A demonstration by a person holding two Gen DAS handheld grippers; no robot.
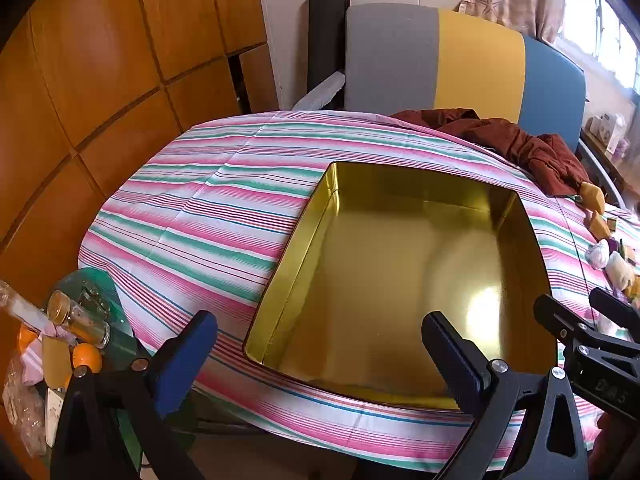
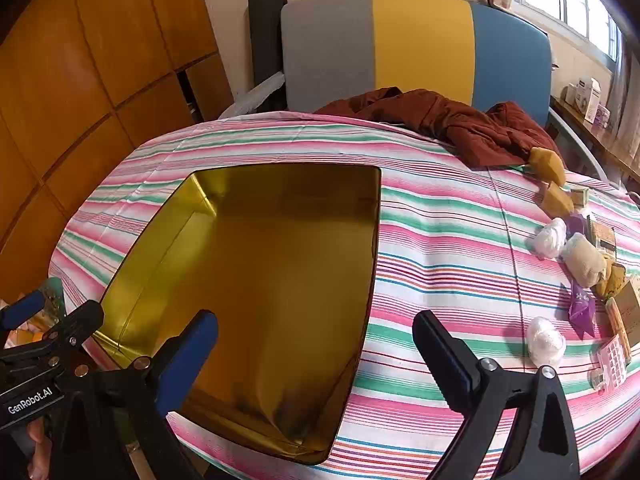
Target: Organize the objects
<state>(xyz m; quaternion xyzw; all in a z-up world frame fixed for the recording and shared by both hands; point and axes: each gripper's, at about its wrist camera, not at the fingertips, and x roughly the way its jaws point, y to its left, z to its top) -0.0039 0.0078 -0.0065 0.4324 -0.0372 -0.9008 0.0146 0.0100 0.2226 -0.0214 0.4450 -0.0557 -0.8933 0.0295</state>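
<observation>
An empty gold tin box sits open on the striped tablecloth; it also shows in the right wrist view. Several small items lie in a row at the table's right: yellow wedge blocks, white wrapped balls, a cream pouch, a purple packet and a pink tray. My left gripper is open and empty above the tin's near edge. My right gripper is open and empty above the tin's near right corner.
A dark red garment lies at the far edge in front of a grey, yellow and blue chair back. A side stand with bottles and oranges is at the near left. Wooden cabinets stand to the left.
</observation>
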